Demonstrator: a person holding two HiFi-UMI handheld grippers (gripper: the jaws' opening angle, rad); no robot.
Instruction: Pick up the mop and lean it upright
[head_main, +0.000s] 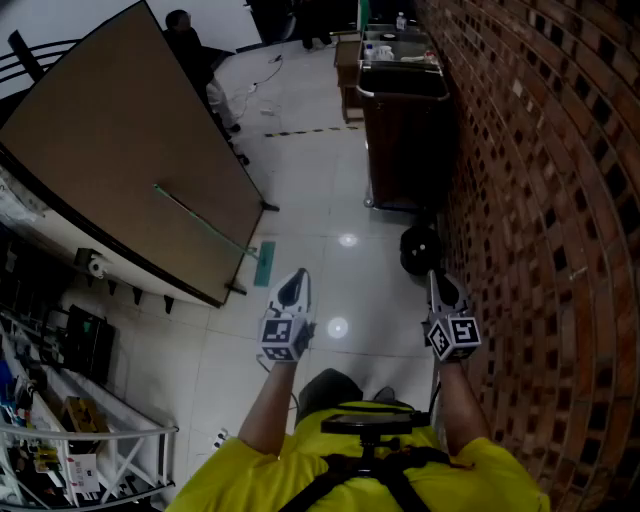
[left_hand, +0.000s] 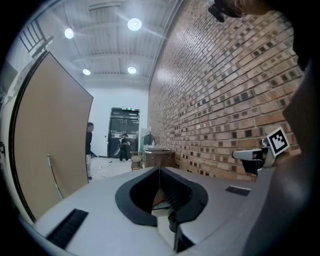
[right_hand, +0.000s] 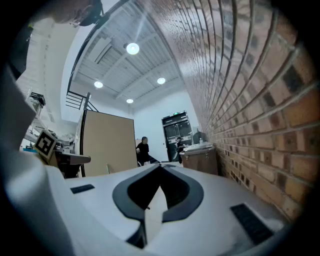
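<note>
The mop leans against the big brown board (head_main: 130, 150). Its thin green handle (head_main: 200, 220) runs up the board's face and its teal head (head_main: 264, 263) rests on the white floor by the board's near corner. In the left gripper view the mop handle (left_hand: 54, 179) shows as a thin line on the board at left. My left gripper (head_main: 297, 276) is held level just right of the mop head, apart from it, jaws shut on nothing (left_hand: 159, 169). My right gripper (head_main: 437, 278) hangs near the brick wall, jaws meeting at the tip (right_hand: 160, 165), empty.
A brick wall (head_main: 540, 200) runs along the right. A dark cabinet (head_main: 400, 130) stands against it, with a black round object (head_main: 420, 250) on the floor in front. Cluttered shelves (head_main: 60, 400) fill the lower left. People stand far off by the door (left_hand: 122, 145).
</note>
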